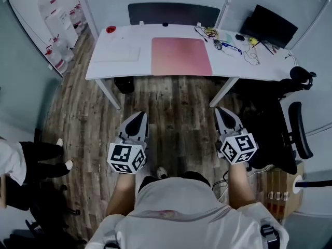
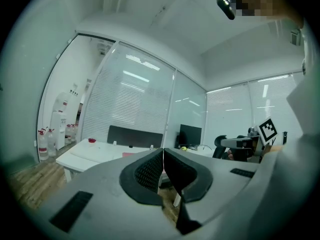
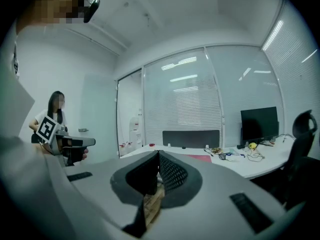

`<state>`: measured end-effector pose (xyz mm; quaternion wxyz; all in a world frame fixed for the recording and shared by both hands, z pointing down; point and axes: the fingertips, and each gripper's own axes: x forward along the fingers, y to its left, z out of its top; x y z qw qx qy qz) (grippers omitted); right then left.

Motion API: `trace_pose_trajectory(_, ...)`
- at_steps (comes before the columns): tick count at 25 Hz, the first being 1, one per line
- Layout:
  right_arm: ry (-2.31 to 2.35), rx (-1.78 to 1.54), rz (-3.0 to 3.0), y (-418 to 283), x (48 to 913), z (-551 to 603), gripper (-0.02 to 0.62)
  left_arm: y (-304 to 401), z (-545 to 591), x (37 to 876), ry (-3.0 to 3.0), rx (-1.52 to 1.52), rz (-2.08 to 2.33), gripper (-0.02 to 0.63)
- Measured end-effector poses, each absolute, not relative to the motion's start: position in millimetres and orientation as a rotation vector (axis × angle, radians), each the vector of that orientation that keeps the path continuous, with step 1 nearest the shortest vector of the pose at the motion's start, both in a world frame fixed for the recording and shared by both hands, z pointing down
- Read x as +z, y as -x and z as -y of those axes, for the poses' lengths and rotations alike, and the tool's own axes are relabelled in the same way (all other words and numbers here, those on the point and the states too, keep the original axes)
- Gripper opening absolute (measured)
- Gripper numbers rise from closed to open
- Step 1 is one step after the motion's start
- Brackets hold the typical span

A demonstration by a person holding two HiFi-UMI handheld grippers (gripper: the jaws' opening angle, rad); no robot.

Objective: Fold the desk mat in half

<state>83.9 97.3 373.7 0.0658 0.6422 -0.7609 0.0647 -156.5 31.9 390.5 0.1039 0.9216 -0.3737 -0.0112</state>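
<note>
One smooth, pink, rectangular desk mat (image 1: 181, 56) is lying flat on the white surface (image 1: 119, 69), centred along its front edge. The left gripper (image 1: 137, 119) and right gripper (image 1: 224, 114) are hovering over the wood-plank floor (image 1: 176, 102), both with textured jaws together, holding nothing.

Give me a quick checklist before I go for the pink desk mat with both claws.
1. Desk mat lies flat and unfolded on the desk: ok.
2. Mat top bare of things: ok; cables lie off its far right corner.
3. Left claw empty: ok, jaws together.
4. Right claw empty: ok, jaws together.
5. Claws within reach of the mat: not ok; both are over the floor, short of the desk.
</note>
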Motion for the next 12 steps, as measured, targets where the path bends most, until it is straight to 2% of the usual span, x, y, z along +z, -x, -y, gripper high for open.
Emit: trace_pose_trajectory(12, -1.823, 0.186, 2.362, -93.9, 387.4, 9.1, 0.051, 149.6, 50.6, 406.4, -2.651, -0.034, 1.199, 0.015)
